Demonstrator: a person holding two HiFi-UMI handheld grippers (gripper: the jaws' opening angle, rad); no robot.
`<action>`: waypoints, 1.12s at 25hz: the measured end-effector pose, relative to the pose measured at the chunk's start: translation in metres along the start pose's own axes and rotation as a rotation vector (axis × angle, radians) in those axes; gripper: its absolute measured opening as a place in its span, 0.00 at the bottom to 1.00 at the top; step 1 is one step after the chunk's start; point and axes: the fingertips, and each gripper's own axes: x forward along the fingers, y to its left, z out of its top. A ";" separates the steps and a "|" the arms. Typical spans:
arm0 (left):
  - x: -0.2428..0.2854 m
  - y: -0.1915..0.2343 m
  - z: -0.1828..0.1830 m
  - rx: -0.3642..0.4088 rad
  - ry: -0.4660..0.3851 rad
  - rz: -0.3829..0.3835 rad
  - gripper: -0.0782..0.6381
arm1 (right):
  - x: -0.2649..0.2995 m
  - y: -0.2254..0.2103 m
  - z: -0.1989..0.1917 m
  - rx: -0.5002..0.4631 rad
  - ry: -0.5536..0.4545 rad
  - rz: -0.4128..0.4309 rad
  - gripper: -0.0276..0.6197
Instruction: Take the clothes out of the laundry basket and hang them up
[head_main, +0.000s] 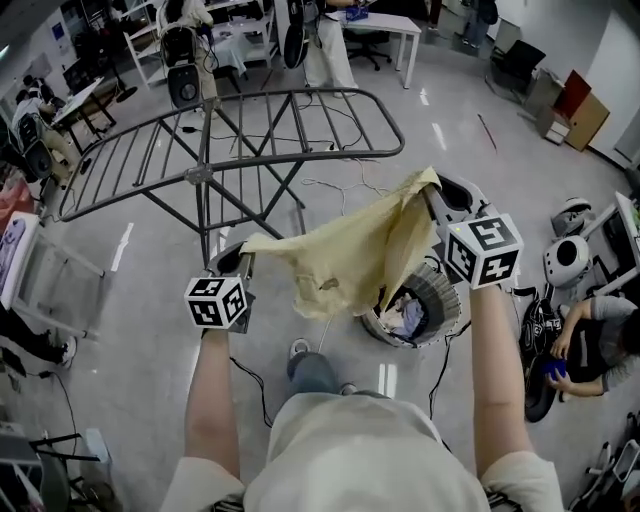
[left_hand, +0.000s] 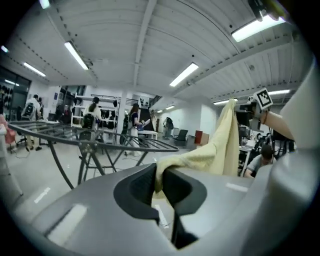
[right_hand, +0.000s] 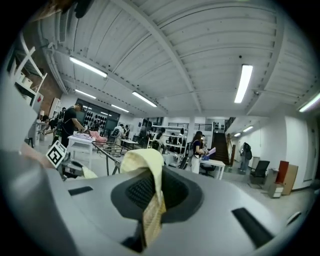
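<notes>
Now the left gripper (head_main: 243, 262) and right gripper (head_main: 432, 192) both clamp their fingers on the yellow cloth (head_main: 350, 255), stretched eight-to-two o'clock; the drying rack (head_main: 250, 140) stands at twelve, nearer the left.

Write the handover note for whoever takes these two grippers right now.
Left gripper: shut on one edge of the yellow cloth.
Right gripper: shut on the opposite edge, held higher.
Things: the cloth hangs spread between the two grippers, above the laundry basket on the floor. The drying rack stands just beyond, and no garment shows on it.
Done: the yellow cloth is out of the basket.
Left: lay it over the rack's bars and let go, then fetch the other clothes that lie in the basket.
</notes>
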 end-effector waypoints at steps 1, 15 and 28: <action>-0.003 0.012 0.014 0.011 -0.015 0.026 0.14 | 0.004 0.000 -0.005 0.005 0.010 0.004 0.06; 0.012 0.145 0.198 0.006 -0.249 0.237 0.14 | 0.112 0.010 -0.048 0.060 0.118 0.106 0.07; 0.026 0.276 0.328 0.067 -0.397 0.374 0.13 | 0.231 -0.018 -0.025 0.185 0.049 0.011 0.05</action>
